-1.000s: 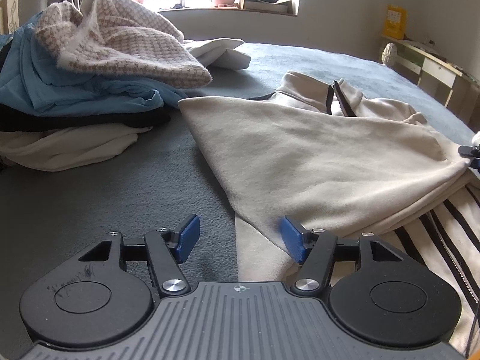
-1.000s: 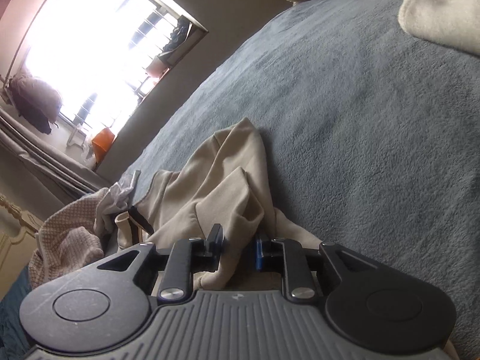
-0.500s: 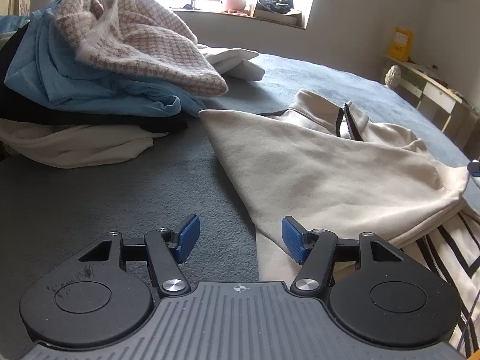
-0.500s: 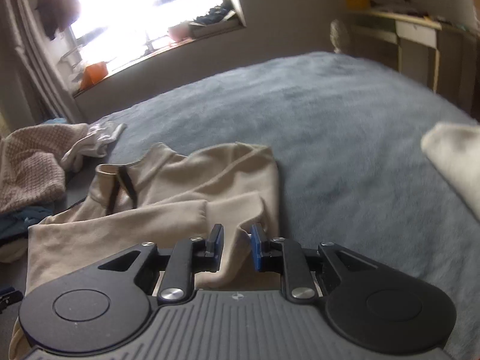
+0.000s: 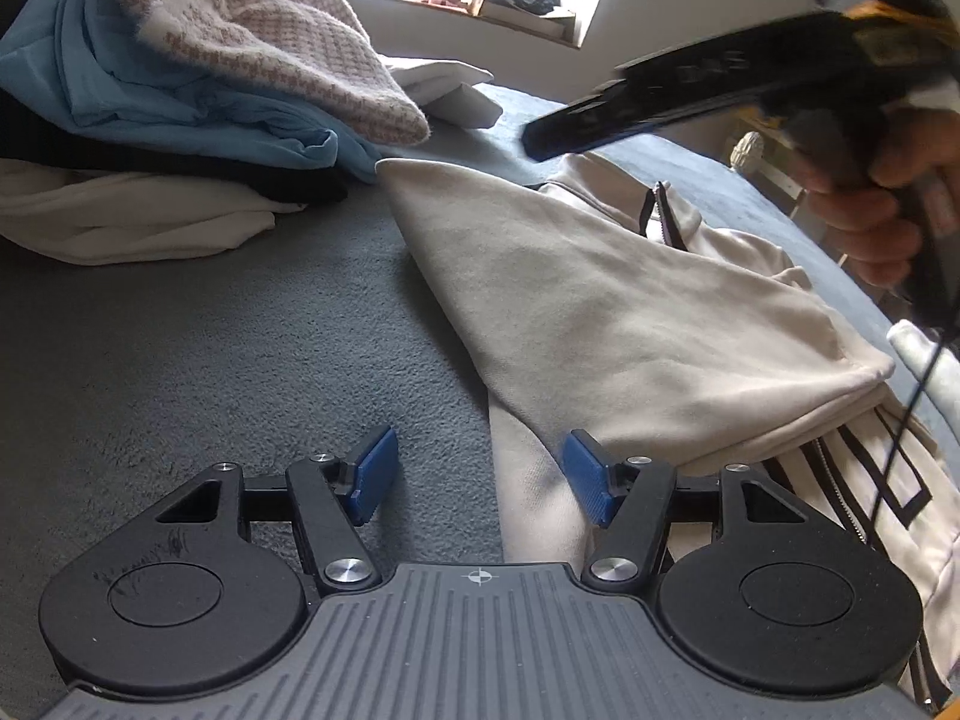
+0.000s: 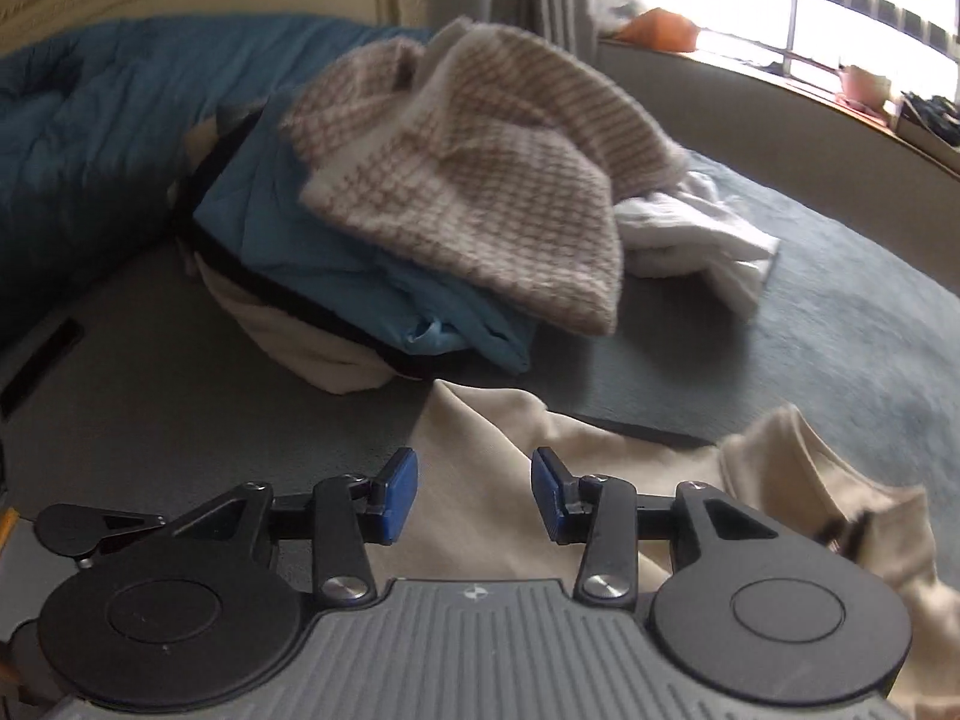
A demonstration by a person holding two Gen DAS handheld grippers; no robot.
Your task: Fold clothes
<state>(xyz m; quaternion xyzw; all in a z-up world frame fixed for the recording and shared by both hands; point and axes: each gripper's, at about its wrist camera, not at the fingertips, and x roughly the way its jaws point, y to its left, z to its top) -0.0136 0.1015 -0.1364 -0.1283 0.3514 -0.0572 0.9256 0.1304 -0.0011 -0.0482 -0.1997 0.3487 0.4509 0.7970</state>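
Grey-blue fleece bedding (image 5: 180, 360) is spread across the whole surface, and a bright window (image 6: 810, 6) is seen behind it. On this bedding a beige zip-up top (image 5: 600, 300) is laid out, folded over so that one corner points toward a heap of unfolded clothes (image 6: 420, 210). The heap is topped by a pink-and-white knitted sweater (image 6: 480, 180), under which a light blue garment (image 5: 180, 96), a black layer and a cream piece are stacked; a white item (image 6: 702, 234) is seen just beside it. A striped garment (image 5: 870, 492) is partly covered by the beige top's lower edge. The left gripper (image 5: 480, 474) is held low over the top's near edge, its blue pads spread wide with nothing between them. The right gripper (image 6: 474, 492) is held above the beige fabric, its pads likewise parted and empty. In the left wrist view the right tool is seen blurred, gripped by a hand (image 5: 876, 192).
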